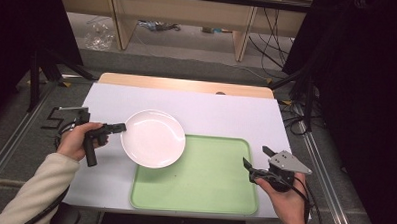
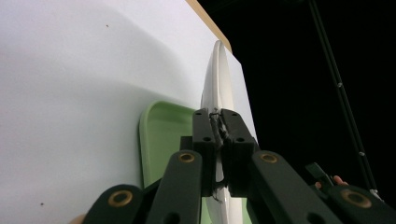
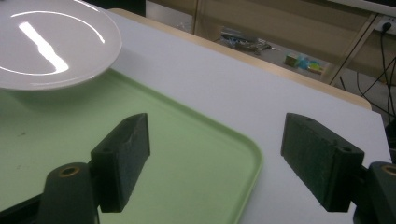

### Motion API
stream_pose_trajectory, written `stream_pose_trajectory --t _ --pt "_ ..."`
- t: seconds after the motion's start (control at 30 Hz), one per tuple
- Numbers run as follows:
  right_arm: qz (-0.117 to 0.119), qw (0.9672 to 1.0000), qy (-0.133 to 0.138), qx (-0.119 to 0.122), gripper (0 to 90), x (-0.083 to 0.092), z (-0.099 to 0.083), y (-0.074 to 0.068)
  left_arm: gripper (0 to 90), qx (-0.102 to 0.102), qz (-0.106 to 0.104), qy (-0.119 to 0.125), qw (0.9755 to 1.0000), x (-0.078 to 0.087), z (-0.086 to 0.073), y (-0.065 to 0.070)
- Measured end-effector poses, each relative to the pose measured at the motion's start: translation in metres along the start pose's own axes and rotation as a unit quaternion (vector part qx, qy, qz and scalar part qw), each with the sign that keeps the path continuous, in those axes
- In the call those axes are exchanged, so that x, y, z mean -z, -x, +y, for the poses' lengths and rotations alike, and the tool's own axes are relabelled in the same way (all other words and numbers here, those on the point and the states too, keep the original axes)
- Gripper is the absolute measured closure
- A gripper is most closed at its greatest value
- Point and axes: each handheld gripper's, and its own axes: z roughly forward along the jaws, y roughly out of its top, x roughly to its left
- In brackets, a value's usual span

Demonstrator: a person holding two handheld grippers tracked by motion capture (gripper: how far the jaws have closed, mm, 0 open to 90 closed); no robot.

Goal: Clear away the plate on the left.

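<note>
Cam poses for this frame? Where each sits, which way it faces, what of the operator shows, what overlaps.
High view: above the person's side, facing forward and down on the table; forearms, hands, left gripper, right gripper.
Left gripper view: rides the left gripper, rolled sideways, jaws clamped on the plate rim.
Right gripper view: rides the right gripper, jaws open above the tray.
Shared: plate and tray in all three.

The plate [image 1: 153,138] was held clear above the table [image 1: 211,107], overhanging the tray's [image 1: 204,187] far left corner. The left gripper [image 1: 120,128] stood at the plate's left rim, clamped on it. The right gripper [image 1: 254,164] stood at the tray's right edge, well apart from the plate.
</note>
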Motion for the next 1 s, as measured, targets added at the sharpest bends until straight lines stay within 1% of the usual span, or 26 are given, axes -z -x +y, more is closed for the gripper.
stream_pose_trajectory --t 0.03,0.1,0.17,0.2,0.3,0.4,0.5,0.53,0.57,0.6,0.77,0.87,1.0 --pt "0.0 1.0 0.0 0.0 24.6 0.0 0.0 0.0 84.8 0.0 -0.002 0.0 1.0 -0.001 0.0 0.0" --pt "0.0 1.0 0.0 -0.001 24.6 0.0 0.0 0.0 84.7 -0.003 0.0 -0.004 1.0 -0.002 -0.001 0.0" --pt "0.0 1.0 0.0 0.0 24.6 0.0 0.0 0.0 84.7 0.0 -0.001 -0.004 1.0 -0.003 -0.001 0.001" --pt "0.0 1.0 -0.001 -0.001 24.6 0.0 0.0 0.0 84.7 -0.003 -0.002 -0.007 1.0 -0.004 -0.001 0.002" --pt "-0.004 1.0 0.005 0.007 24.6 0.0 0.0 0.001 84.8 -0.003 0.002 -0.006 1.0 -0.005 -0.002 0.002" --pt "-0.001 1.0 0.0 0.0 24.6 0.0 0.0 0.0 84.7 -0.003 -0.001 -0.006 1.0 -0.007 -0.003 0.004" --pt "0.0 1.0 0.001 0.0 24.6 0.0 0.0 0.0 84.7 -0.003 -0.002 -0.011 0.9999 -0.009 -0.003 0.004" --pt "-0.005 0.9999 0.006 0.007 24.6 0.0 0.0 0.001 84.7 -0.003 -0.001 -0.011 0.9999 -0.01 -0.004 0.005" --pt "-0.005 0.9999 0.006 0.007 24.6 0.0 0.0 0.001 84.7 -0.003 -0.001 -0.011 0.9999 -0.01 -0.004 0.005" --pt "0.0 1.0 0.0 -0.001 24.6 0.0 0.0 0.0 84.6 -0.006 -0.002 -0.013 0.9999 -0.011 -0.004 0.005" --pt "0.0 1.0 0.0 0.0 24.6 0.0 0.0 0.0 84.6 -0.005 -0.003 -0.013 0.9999 -0.014 -0.005 0.006" --pt "-0.001 1.0 -0.001 0.0 24.7 0.0 0.0 0.0 84.7 -0.006 -0.003 -0.019 0.9998 -0.016 -0.006 0.007" --pt "-0.005 0.9999 0.005 0.007 24.7 0.0 0.0 0.001 84.6 -0.006 -0.001 -0.022 0.9997 -0.018 -0.007 0.009"
